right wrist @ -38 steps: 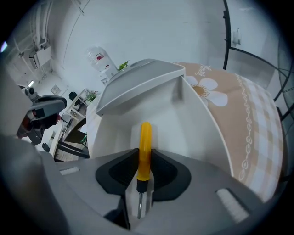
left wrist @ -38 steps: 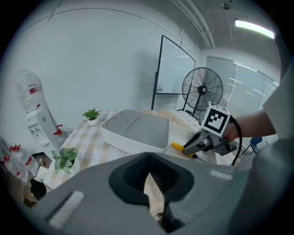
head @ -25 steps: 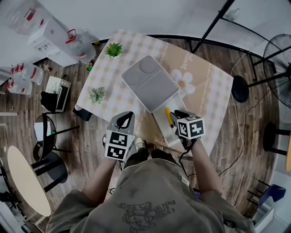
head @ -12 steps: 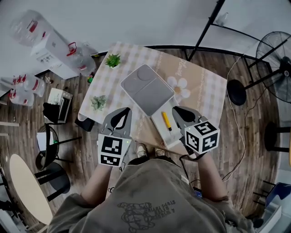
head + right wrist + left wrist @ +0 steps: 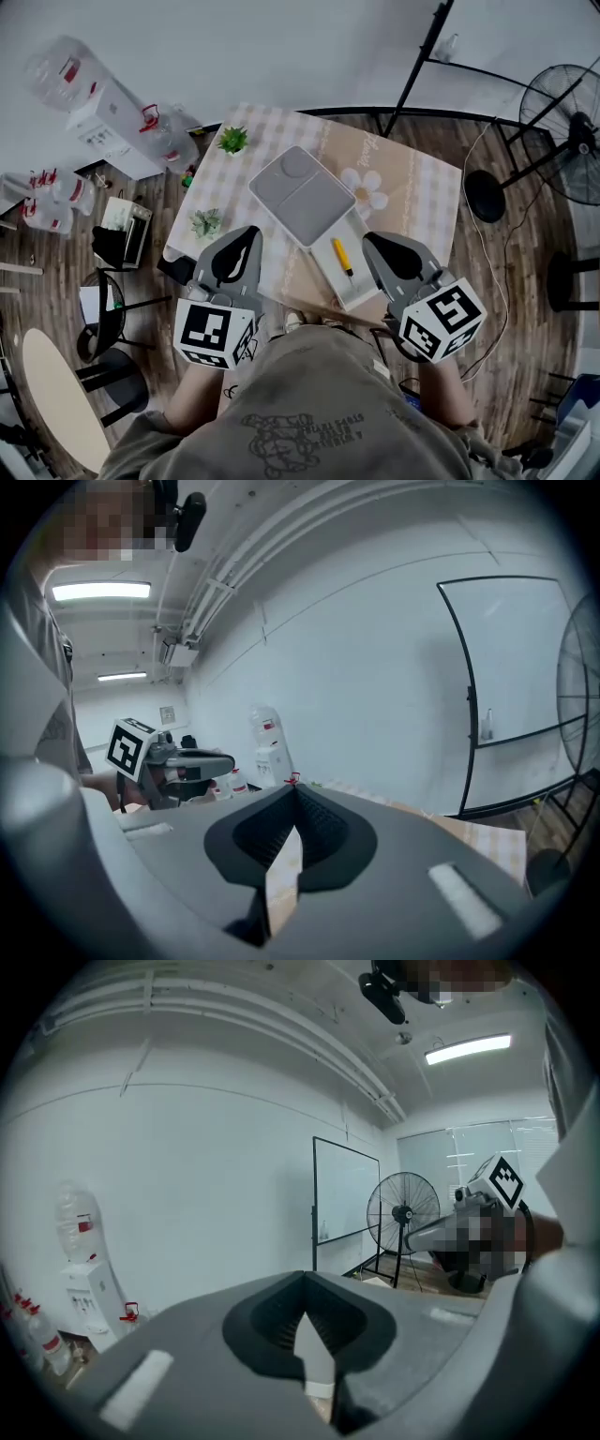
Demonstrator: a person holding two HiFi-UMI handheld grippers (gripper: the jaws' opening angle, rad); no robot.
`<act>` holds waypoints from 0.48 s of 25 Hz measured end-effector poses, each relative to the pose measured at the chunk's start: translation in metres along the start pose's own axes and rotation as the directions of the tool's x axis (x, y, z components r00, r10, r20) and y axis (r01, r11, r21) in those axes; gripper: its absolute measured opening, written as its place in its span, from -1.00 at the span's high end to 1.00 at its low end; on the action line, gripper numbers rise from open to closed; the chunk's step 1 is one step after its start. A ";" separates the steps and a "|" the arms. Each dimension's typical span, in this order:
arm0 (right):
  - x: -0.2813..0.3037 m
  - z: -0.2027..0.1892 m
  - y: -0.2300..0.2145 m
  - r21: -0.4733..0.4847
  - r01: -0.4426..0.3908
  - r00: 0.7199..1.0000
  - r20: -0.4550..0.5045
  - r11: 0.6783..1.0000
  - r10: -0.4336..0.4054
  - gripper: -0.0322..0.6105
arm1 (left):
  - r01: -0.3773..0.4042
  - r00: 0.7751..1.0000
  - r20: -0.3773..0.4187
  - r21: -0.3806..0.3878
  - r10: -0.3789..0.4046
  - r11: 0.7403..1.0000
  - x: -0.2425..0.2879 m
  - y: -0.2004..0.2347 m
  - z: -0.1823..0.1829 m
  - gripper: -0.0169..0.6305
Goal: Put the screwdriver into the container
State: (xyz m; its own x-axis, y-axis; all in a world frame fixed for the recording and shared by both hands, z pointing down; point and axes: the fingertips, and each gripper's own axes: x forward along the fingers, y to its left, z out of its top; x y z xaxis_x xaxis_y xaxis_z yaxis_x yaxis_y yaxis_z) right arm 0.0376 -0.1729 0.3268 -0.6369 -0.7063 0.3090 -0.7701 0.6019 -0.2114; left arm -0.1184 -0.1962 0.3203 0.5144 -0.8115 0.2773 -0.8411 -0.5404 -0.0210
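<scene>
Hovering over the table's near edge, left gripper is sitting with jaws pressed together, gripping nothing. Screwdriver is already lying inside the container, just near-right of the grey tray and between both grippers. Its long axis is running along the container's length, yellow handle pointing away from the person, dark tip pointing toward them. Right gripper is likewise closed and empty. Placing looks done, so doing this well now means keeping both grippers clear and not nudging the container.
</scene>
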 end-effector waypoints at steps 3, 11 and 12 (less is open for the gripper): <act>-0.010 0.001 0.010 -0.015 -0.015 1.000 0.008 1.000 0.015 0.82 | -0.002 1.000 0.024 -0.011 0.002 1.000 -0.006 -0.005 0.006 0.95; -0.019 -0.008 0.007 0.003 -0.004 1.000 -0.004 1.000 0.004 0.82 | -0.009 0.999 0.032 0.142 0.004 0.990 -0.011 -0.021 0.012 0.95; -0.019 -0.008 0.006 0.003 -0.002 1.000 -0.005 1.000 0.002 0.82 | -0.007 0.999 0.033 0.138 0.003 0.990 -0.011 -0.022 0.012 0.95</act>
State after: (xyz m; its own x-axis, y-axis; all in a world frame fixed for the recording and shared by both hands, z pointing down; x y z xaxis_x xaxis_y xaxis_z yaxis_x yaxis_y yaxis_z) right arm 0.0456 -0.1525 0.3273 -0.6382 -0.7034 0.3128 -0.7689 0.6021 -0.2149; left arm -0.1037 -0.1778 0.3058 0.5173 -0.8200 0.2450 -0.8138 -0.5599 -0.1556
